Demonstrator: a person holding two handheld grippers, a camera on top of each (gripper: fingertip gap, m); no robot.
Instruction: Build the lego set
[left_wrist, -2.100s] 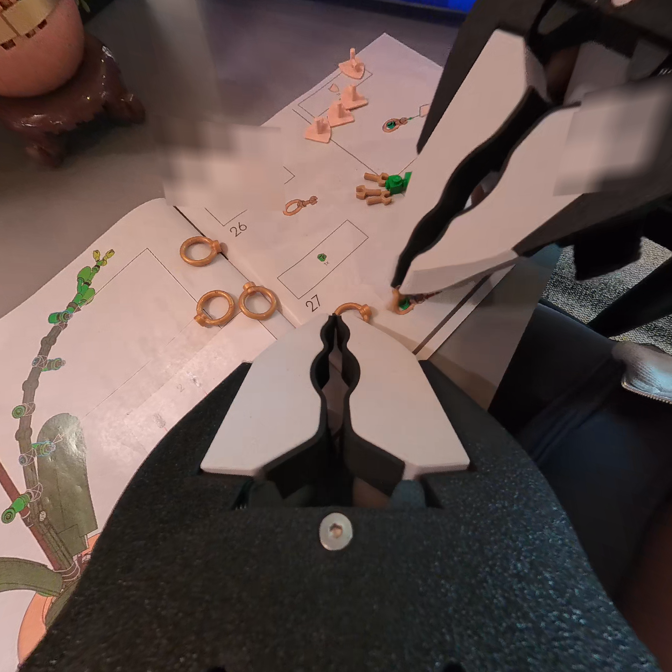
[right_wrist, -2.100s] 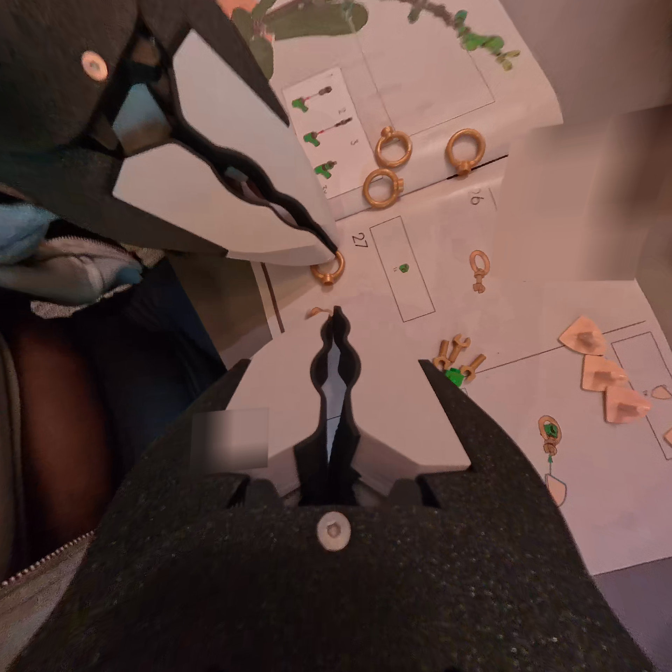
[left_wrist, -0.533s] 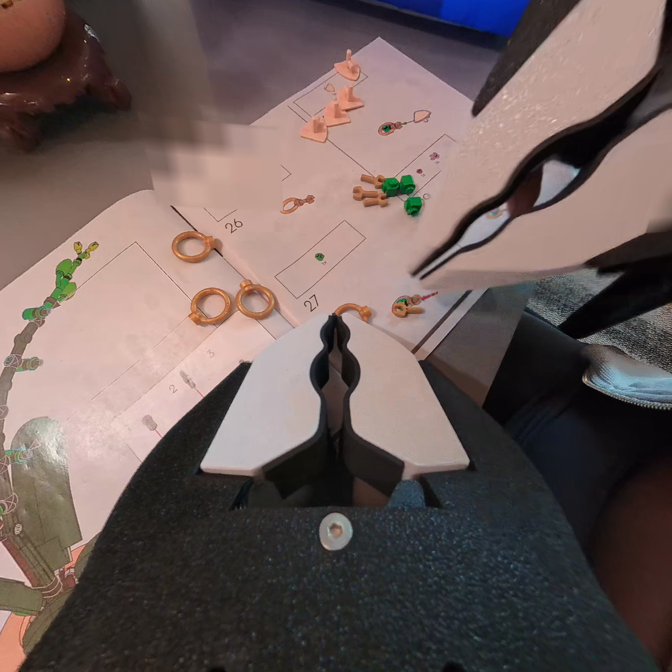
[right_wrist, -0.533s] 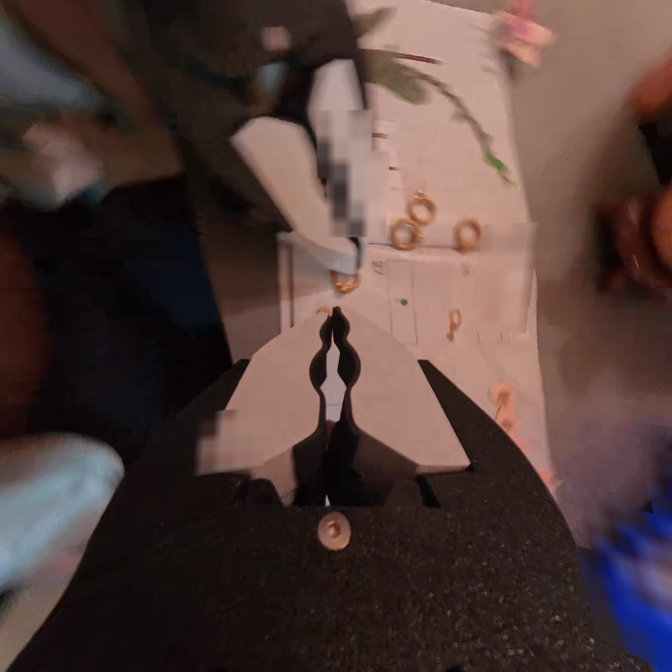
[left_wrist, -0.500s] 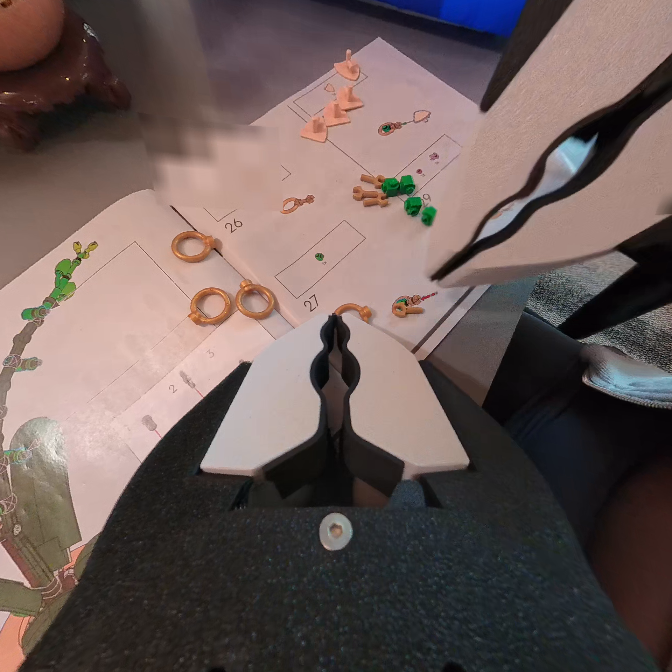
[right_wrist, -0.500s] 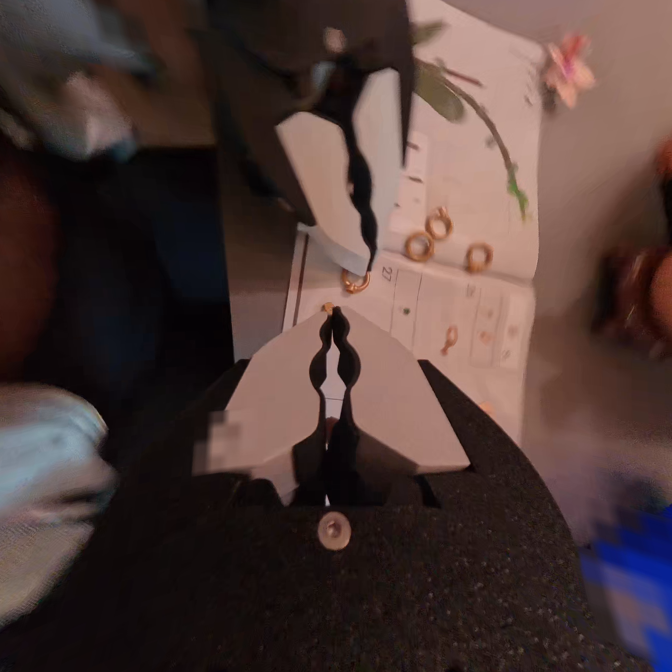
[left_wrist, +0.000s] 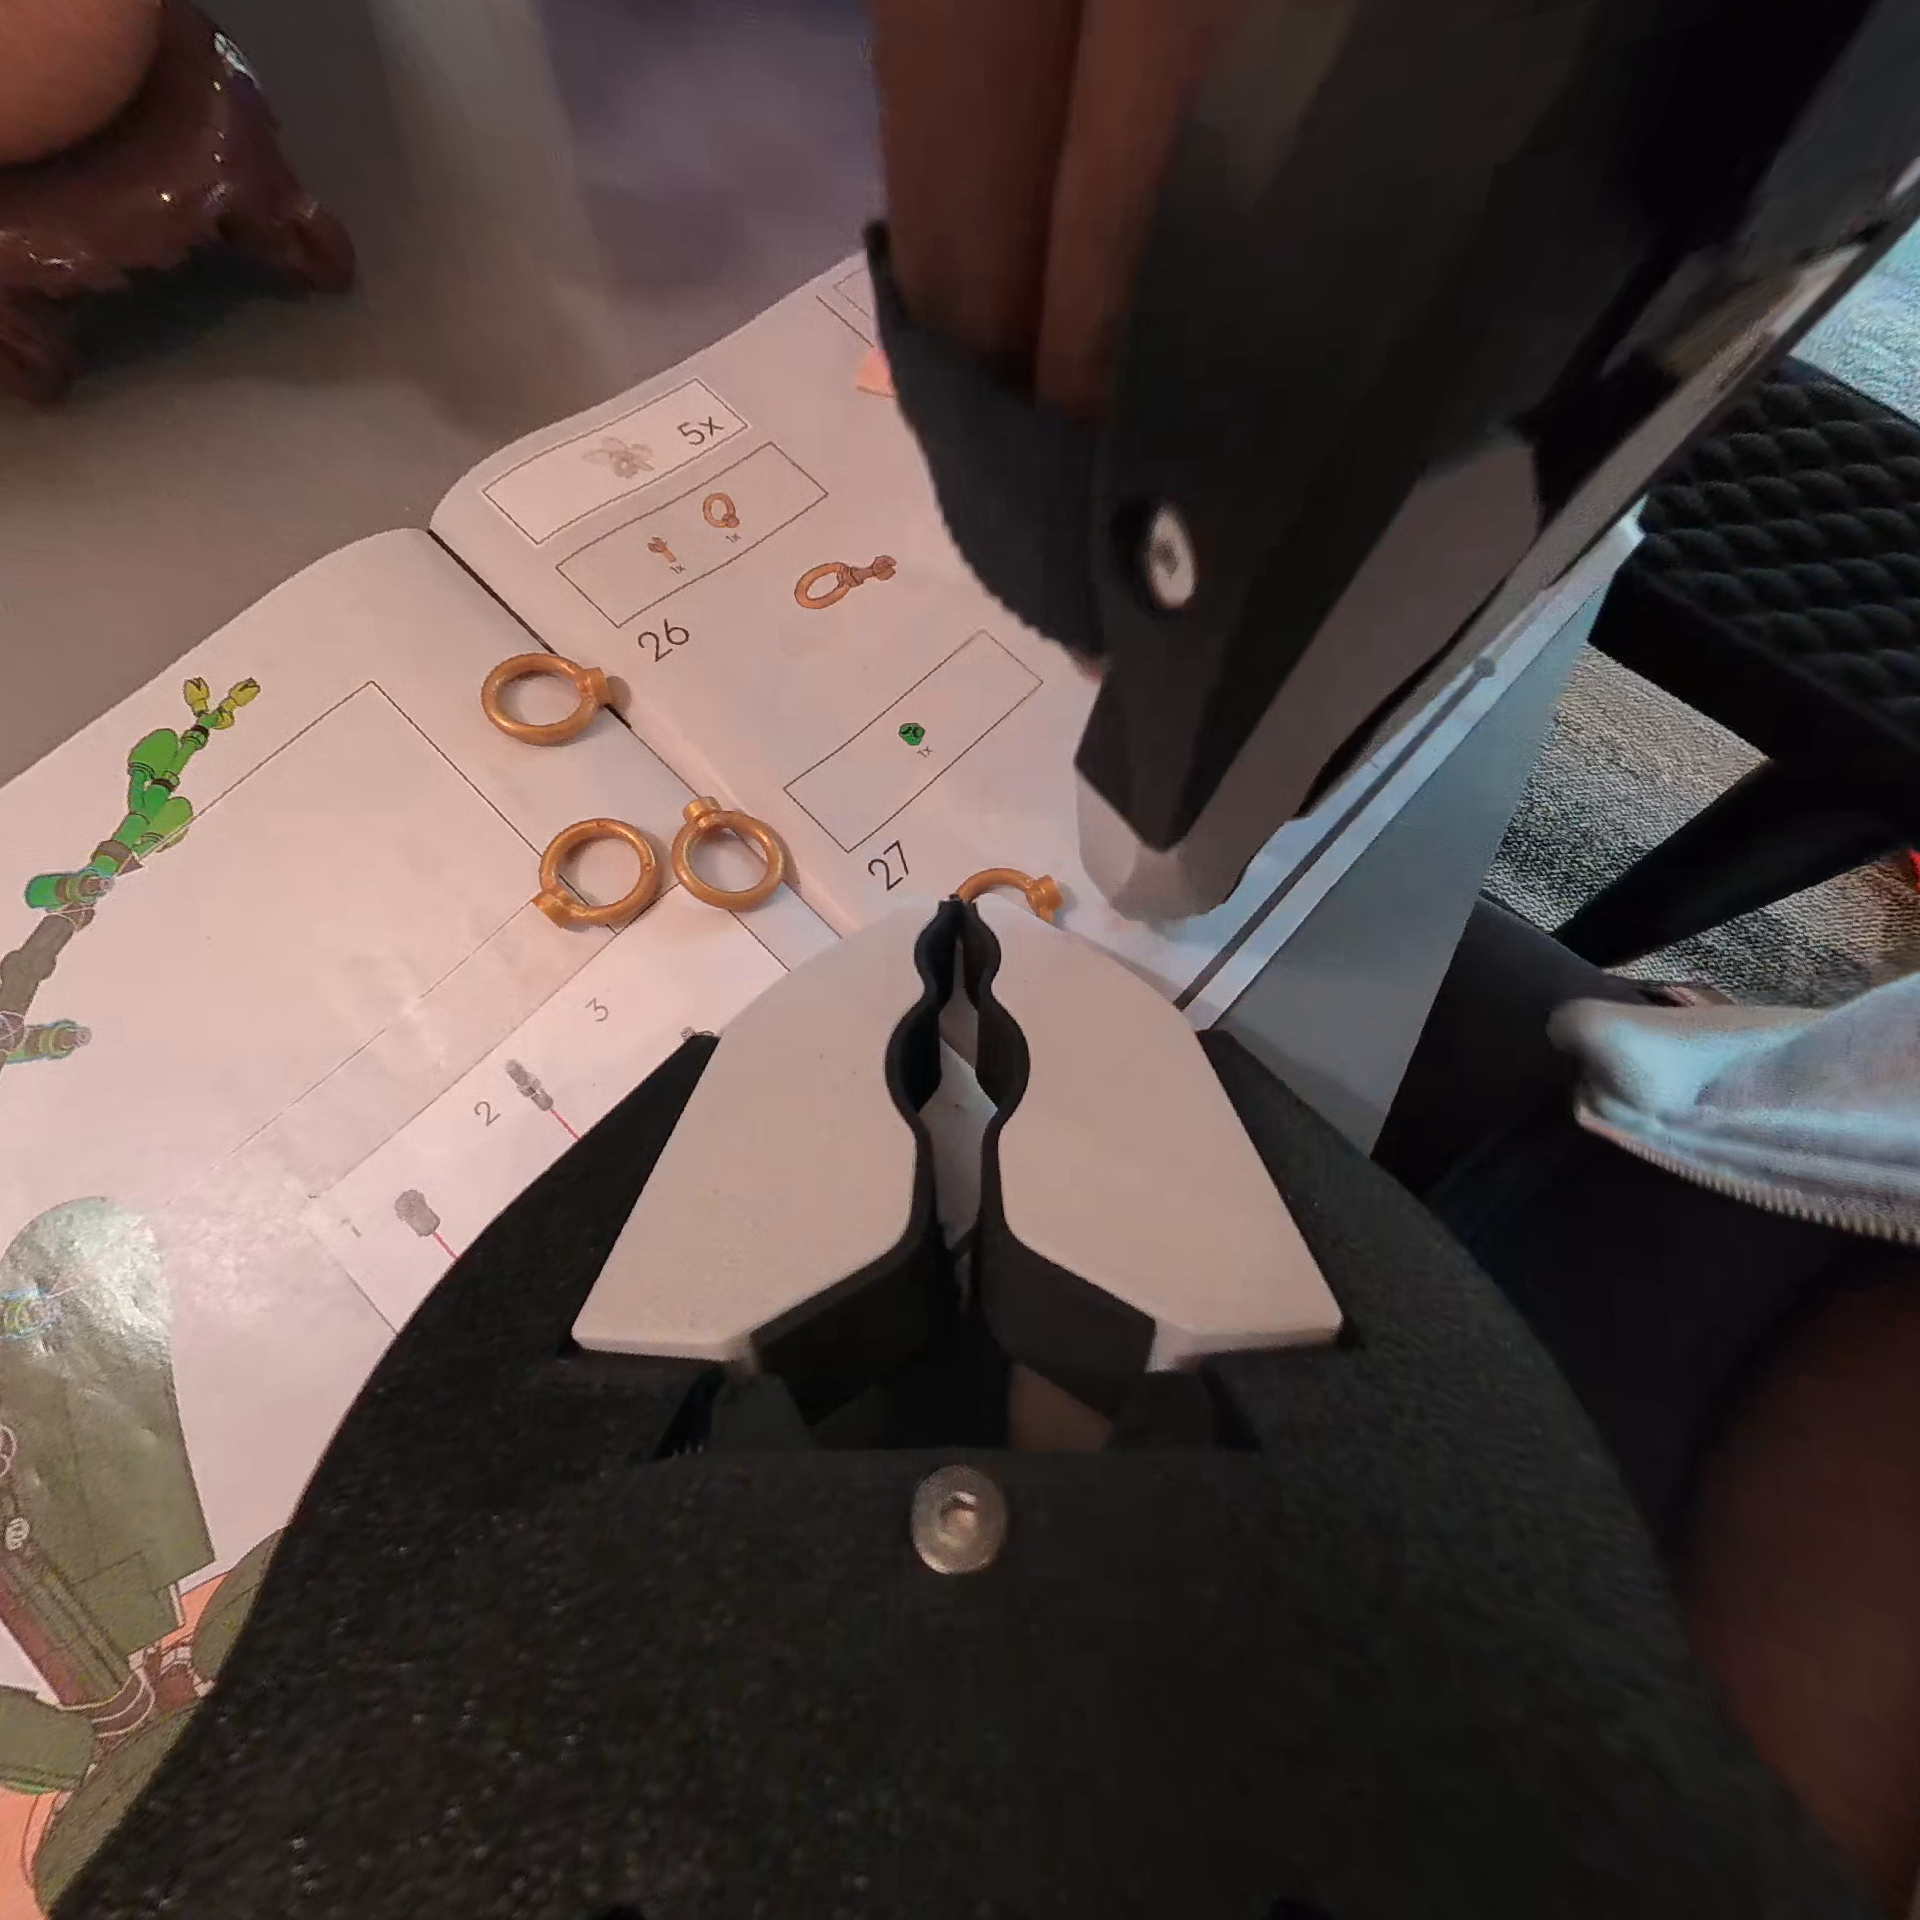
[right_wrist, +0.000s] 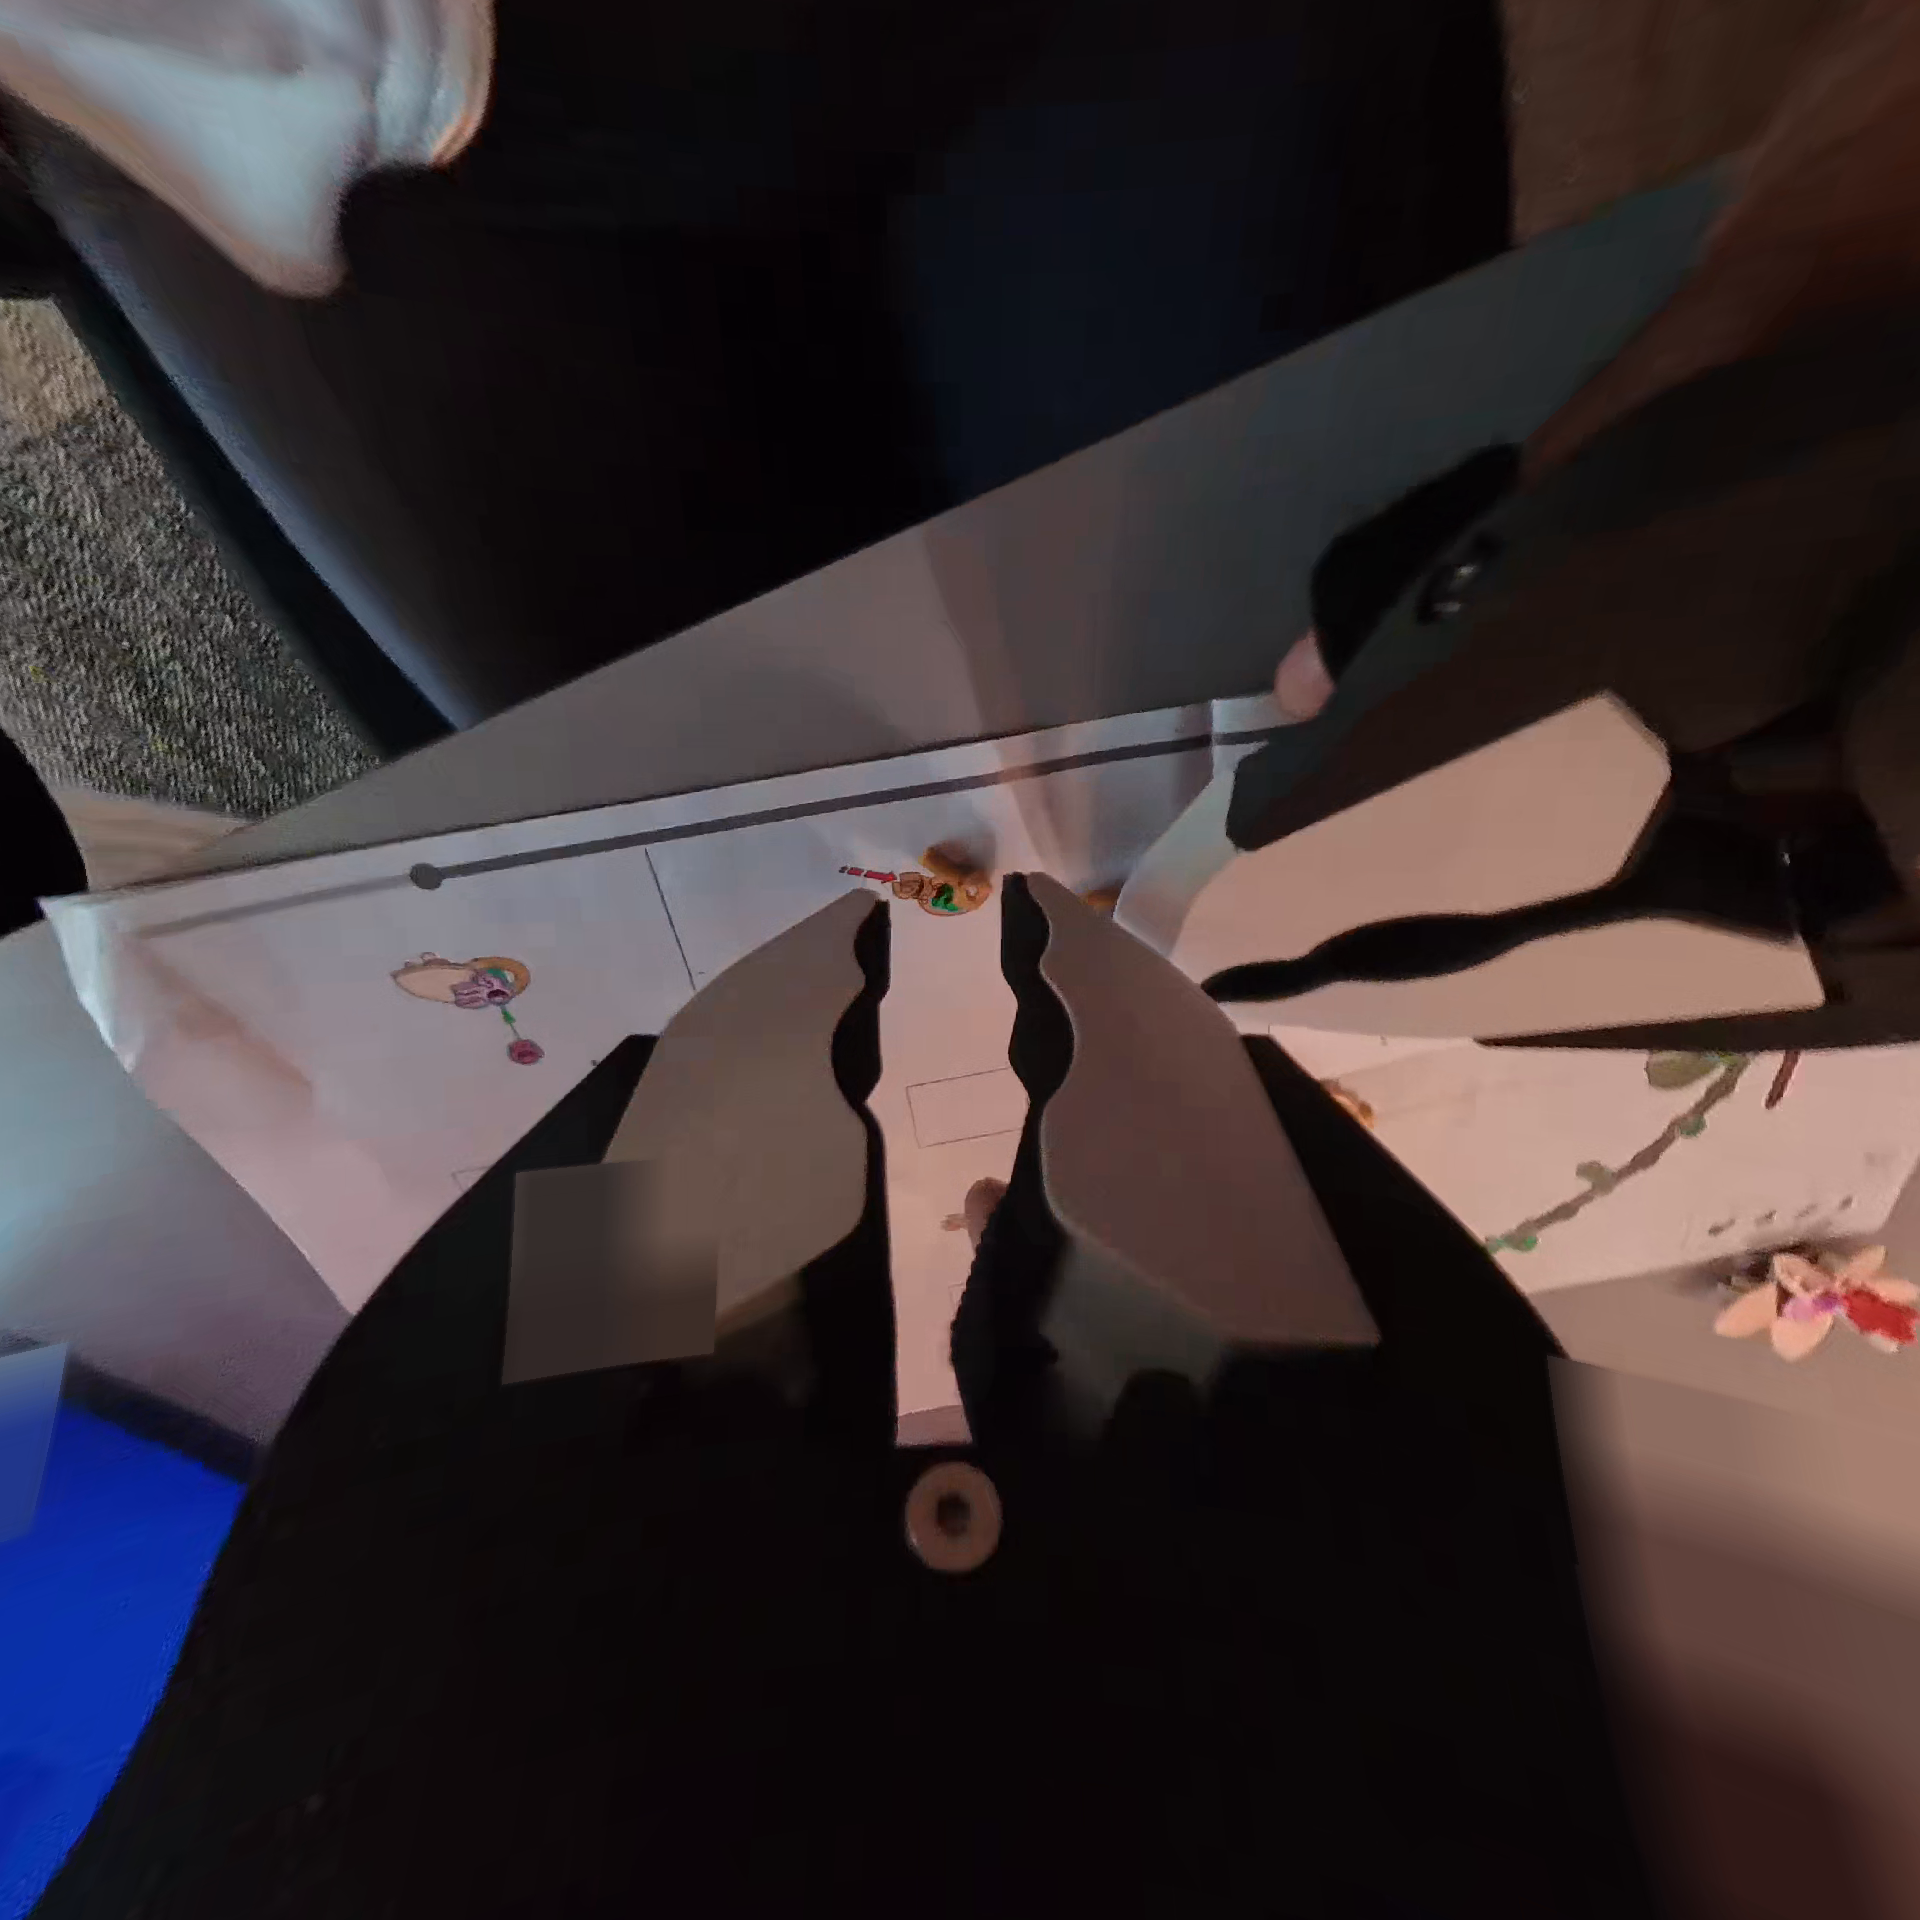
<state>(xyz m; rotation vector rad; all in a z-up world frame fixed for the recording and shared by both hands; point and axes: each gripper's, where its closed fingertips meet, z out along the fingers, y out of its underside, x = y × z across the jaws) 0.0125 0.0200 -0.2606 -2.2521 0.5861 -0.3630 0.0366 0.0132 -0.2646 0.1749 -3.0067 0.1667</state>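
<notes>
- Three gold ring pieces are seen lying near the fold of the open instruction booklet; one sits on the fold, two just beside it on the left page.
- The left gripper is held with its fingers pressed together, tips touching a fourth gold ring near the booklet's near right edge; whether the ring is pinched cannot be told.
- The right gripper is shown with fingers spread and nothing between them, tips down by the booklet's right edge beside that ring.
- The step in hand is judged to be picking up a small piece: the tips should be centred over it and closed slowly, so that the page is not caught or the piece flicked off the edge.
- Only the left wrist view shows the loose rings and a dark brown stand at the table's far left.
- Only the right wrist view shows the spread fingers, a pink flower assembly on the table beyond the booklet, and printed steps on the page.
</notes>
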